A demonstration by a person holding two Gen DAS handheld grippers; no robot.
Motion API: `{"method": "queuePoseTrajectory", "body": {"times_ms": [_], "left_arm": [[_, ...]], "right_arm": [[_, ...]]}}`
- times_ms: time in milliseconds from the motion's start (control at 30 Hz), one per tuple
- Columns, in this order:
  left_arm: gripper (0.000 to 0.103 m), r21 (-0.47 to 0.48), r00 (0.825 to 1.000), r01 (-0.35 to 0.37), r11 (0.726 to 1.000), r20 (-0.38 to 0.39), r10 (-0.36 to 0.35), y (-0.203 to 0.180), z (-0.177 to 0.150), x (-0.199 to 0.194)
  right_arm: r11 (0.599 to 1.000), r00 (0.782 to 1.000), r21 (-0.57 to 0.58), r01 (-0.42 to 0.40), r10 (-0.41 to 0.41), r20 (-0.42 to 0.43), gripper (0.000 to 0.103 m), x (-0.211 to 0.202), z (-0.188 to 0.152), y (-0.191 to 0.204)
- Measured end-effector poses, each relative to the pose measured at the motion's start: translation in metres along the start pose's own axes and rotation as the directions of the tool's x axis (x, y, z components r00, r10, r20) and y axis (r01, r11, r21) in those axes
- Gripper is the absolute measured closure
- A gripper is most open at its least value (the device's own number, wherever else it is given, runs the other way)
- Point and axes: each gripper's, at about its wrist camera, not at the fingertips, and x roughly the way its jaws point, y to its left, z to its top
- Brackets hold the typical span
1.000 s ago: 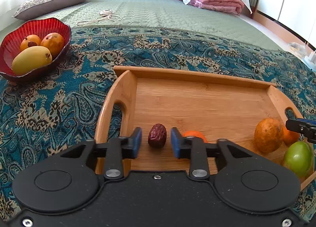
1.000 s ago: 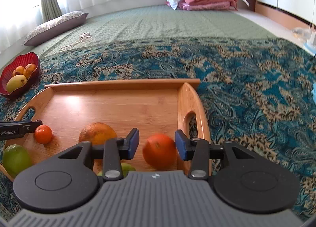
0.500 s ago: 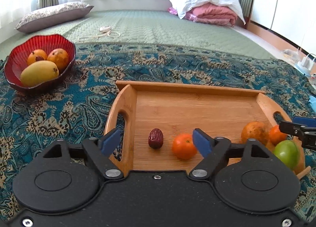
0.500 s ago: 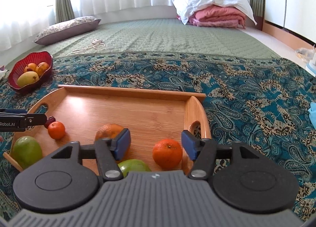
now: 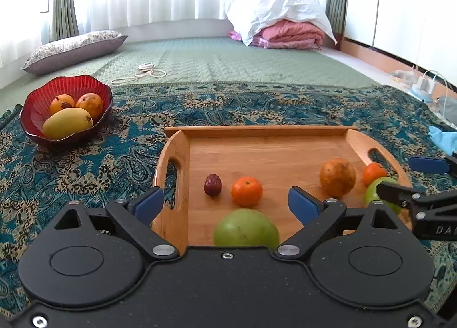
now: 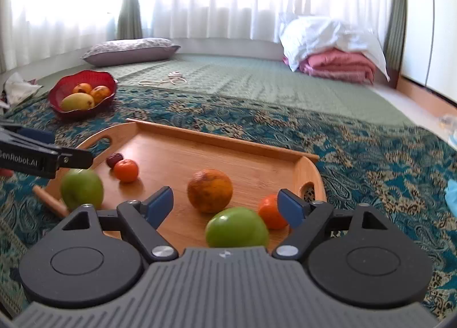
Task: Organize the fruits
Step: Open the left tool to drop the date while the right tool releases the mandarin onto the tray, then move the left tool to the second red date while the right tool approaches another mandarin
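A wooden tray [image 5: 257, 129] [image 6: 217, 139] lies on the patterned blanket. It holds a dark date [image 5: 212, 184], two tangerines [image 5: 246, 191] [image 6: 271, 212], a brownish orange [image 6: 210, 190] and two green fruits [image 5: 245, 228] [image 6: 237, 228]. My left gripper [image 5: 225, 203] hovers over the tray's near left part; its jaws are opening and hold nothing. Over the tray's right end, my right gripper [image 6: 225, 203] has its jaws opening too, clear of the fruit. A red bowl [image 5: 65, 108] at far left holds a mango and two orange fruits.
A pillow [image 5: 77, 48] and a coiled white cable [image 5: 145, 69] lie on the green quilt beyond. Folded pink and white bedding [image 5: 285, 28] sits at the back right. A blue cloth [image 5: 442, 136] lies right of the tray.
Both grippers have opened wide and drawn back and up from the tray. The left let go of the date, the right of a tangerine; both fruits rest on the tray.
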Motion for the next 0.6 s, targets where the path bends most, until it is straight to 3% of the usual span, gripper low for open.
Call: {"method": "queuePoseTrajectory", "body": {"times_ms": [200, 600], "left_arm": [[0.005, -0.031, 1.0, 0.022, 0.999, 0.019, -0.021, -0.004, -0.018, -0.02], [0.002, 0.021, 1.0, 0.002, 1.0, 0.022, -0.002, -0.018, -0.059, -0.032]], "right_arm": [[0.999, 0.999, -0.038, -0.027, 0.028, 0.034, 0.012, -0.016, -0.017, 0.015], [0.981, 0.996, -0.185, -0.057, 0.069, 0.061, 0.011, -0.032, -0.059, 0.052]]}}
